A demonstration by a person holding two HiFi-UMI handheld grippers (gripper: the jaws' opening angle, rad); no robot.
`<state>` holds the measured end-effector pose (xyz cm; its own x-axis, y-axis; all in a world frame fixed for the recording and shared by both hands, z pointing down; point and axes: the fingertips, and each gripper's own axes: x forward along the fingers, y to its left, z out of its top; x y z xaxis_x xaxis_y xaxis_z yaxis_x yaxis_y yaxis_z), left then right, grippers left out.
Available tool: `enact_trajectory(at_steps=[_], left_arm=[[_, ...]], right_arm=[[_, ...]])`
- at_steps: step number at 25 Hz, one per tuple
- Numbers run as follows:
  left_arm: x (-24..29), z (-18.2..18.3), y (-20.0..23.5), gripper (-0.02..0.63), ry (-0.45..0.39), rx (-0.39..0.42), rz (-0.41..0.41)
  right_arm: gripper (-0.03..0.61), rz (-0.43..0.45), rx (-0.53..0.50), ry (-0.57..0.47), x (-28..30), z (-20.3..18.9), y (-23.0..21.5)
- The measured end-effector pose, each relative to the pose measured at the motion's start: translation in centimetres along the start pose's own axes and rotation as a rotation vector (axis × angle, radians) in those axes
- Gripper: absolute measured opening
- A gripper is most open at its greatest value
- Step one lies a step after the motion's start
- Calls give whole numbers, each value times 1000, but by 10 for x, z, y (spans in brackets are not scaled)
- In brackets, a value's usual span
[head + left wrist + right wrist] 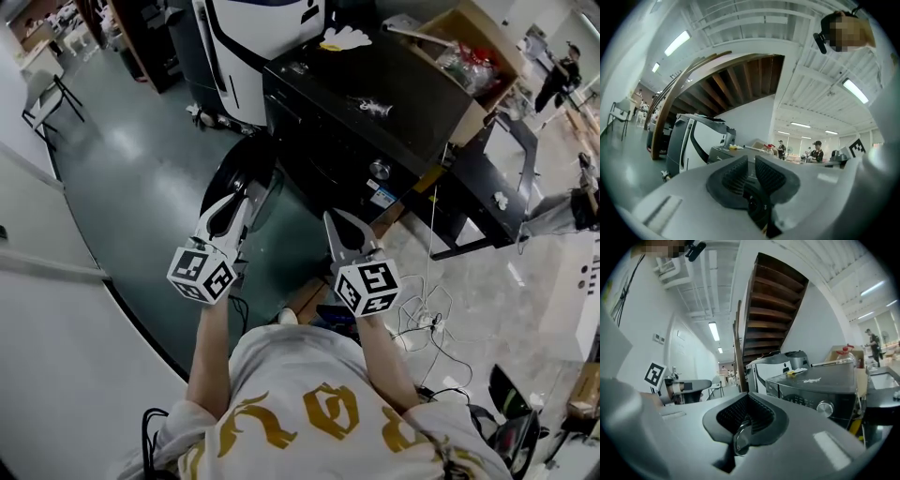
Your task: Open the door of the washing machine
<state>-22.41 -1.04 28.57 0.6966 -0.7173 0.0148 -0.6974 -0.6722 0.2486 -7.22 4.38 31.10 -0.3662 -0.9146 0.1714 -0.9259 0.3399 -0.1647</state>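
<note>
Two grippers in play, both in front of the washing machine (356, 122), which is a black front-loader. Its round door (230, 173) is swung out from the machine's front, on the left side. Left gripper (251, 195) overlaps the door's edge in the head view, and I can't tell if it touches. In its own view the left gripper (751, 161) has its pads a narrow gap apart with nothing between them. Right gripper (333, 223) is just right of the door, below the machine's front panel and clear of it. In its own view the right gripper (747, 399) has its pads pressed together and empty. The control knob (379, 170) sits on the machine's front, above and right of the right gripper. An open cardboard box (469, 56) sits against the machine's right side.
</note>
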Motion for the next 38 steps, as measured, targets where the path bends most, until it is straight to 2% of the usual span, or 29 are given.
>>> enact_trajectory(at_steps=[3,6,12,15,17,24,38], left_arm=[[3,-8,-1,29,57,38,43],[1,-13,-2,0,67,30,56],[5,-22,-5,0,121,44,80],[9,-28,-9,0,153,106,84],[12,-31,-13,0,169,133,77],[7,-42,-5,0,205,122,93],[-7,-53,16,0,218,86,145]], right_arm=[[21,-24,-23,12,-4,2,-5],[21,-36,-26,25,-7,0,-7],[21,-56,-38,34,-11,-3,-12],[21,-72,-121,60,-10,-5,-11],[20,-66,-123,64,-9,-6,-9],[20,-33,-73,72,-5,-11,-9],[20,-11,-66,90,4,-23,1]])
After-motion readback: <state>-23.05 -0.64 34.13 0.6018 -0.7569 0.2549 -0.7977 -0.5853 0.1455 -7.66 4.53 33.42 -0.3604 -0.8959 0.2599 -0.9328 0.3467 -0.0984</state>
